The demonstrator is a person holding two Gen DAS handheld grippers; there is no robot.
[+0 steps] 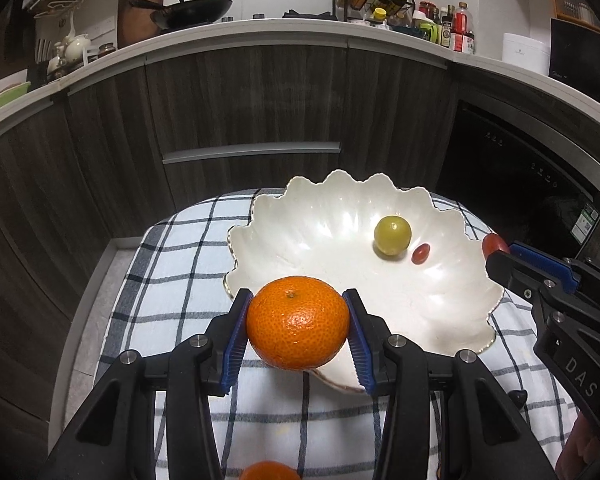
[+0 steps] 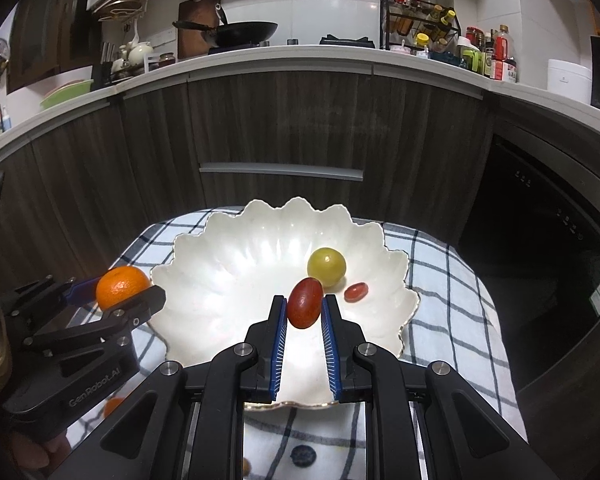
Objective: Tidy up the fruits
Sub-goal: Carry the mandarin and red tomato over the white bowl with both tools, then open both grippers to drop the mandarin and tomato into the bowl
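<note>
My left gripper is shut on an orange mandarin, held over the near rim of the white scalloped bowl. The same mandarin shows at the bowl's left edge in the right wrist view. My right gripper is shut on a dark red oval fruit above the inside of the bowl. From the left wrist view that fruit peeks over the bowl's right rim. In the bowl lie a yellow-green round fruit and a small red fruit.
The bowl sits on a white cloth with dark checks. Another orange fruit lies on the cloth below my left gripper. A small dark fruit rests near the front edge. Dark wood cabinets stand behind, a black appliance at right.
</note>
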